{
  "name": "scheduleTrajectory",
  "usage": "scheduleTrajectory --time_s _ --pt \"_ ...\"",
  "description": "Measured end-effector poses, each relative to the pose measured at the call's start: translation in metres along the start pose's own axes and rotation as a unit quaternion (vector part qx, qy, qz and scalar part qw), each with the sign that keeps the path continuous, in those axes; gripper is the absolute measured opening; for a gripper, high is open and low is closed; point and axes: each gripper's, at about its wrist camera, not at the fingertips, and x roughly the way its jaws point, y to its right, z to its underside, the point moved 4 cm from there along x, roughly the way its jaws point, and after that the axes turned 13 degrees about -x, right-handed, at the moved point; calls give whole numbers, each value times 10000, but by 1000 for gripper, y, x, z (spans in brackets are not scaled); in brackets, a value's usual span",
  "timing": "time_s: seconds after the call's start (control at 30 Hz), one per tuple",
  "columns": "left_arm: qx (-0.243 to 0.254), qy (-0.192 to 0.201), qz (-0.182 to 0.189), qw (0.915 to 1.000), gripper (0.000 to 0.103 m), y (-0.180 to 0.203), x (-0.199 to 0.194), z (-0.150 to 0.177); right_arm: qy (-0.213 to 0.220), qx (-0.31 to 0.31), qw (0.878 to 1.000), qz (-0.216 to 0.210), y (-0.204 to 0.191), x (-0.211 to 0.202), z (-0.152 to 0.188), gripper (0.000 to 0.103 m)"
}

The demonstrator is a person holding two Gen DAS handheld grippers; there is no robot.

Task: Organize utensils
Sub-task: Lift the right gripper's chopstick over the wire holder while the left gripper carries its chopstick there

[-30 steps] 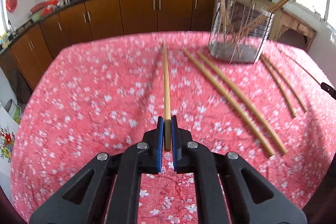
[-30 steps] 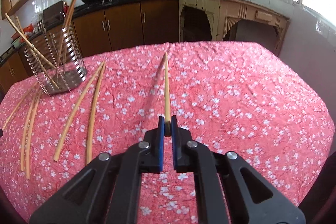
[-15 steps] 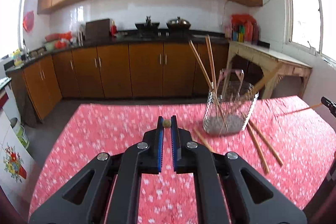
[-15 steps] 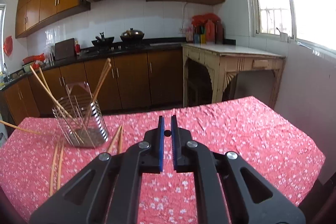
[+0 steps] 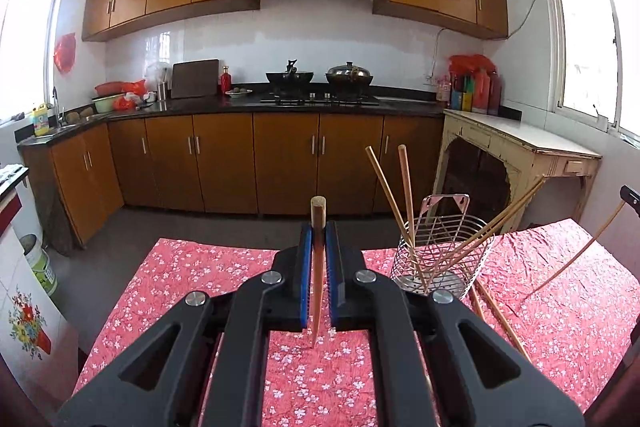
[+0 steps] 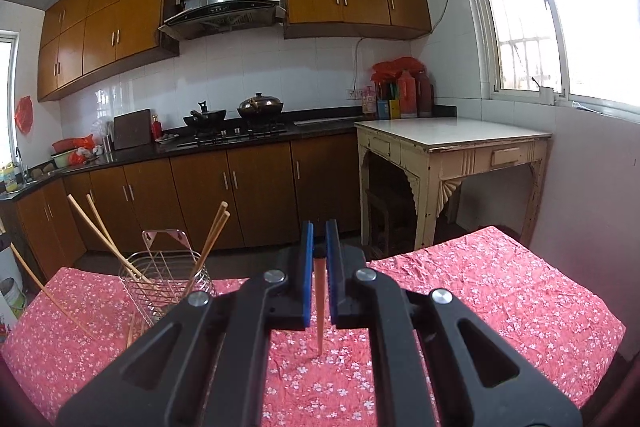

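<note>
My left tool (image 5: 319, 247) pinches a round wooden chopstick (image 5: 318, 267), blunt end up, tapered tip down, between blue ribbed pads. My right tool (image 6: 319, 247) clamps a second chopstick (image 6: 319, 307) likewise. Wire-mesh holder (image 5: 440, 259) stands on the red floral worktop cloth (image 5: 560, 307), four sticks leaning inside; loose sticks (image 5: 500, 319) lie beside it.

Tablecloth (image 5: 560, 311): red-pink, printed all over with small white blossoms. Chopsticks (image 5: 318, 267): light brown wood, one darker reddish-brown toward its tip. Wire holder (image 5: 440, 259): bright silver metal. Gripper (image 5: 319, 251) bodies: matte black with silver screw heads; pads (image 5: 306, 267) blue. Cabinets (image 5: 224, 163): warm orange-brown with silver handles. Countertop (image 6: 240, 143): black. Wall tiles (image 5: 320, 39): white. Side table (image 6: 452, 155): cream, paint worn.
</note>
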Motion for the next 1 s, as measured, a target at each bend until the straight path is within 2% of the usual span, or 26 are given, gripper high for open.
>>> scheduleTrajectory --time_s 0.37,0.57,0.8,1.0 --pt "51 89 132 9999 7 11 -10 -8 180 13 9990 -405 -10 -17 -19 7" --pt "70 158 236 9996 7 19 -15 -14 311 0 9968 -742 -24 -29 -39 7" --pt "21 294 510 9983 7 40 -21 -34 547 14 9903 -1280 -49 -39 -79 7" --pt "-118 558 821 9950 7 73 -21 -73 943 -99 9842 -1495 -80 -38 -134 7"
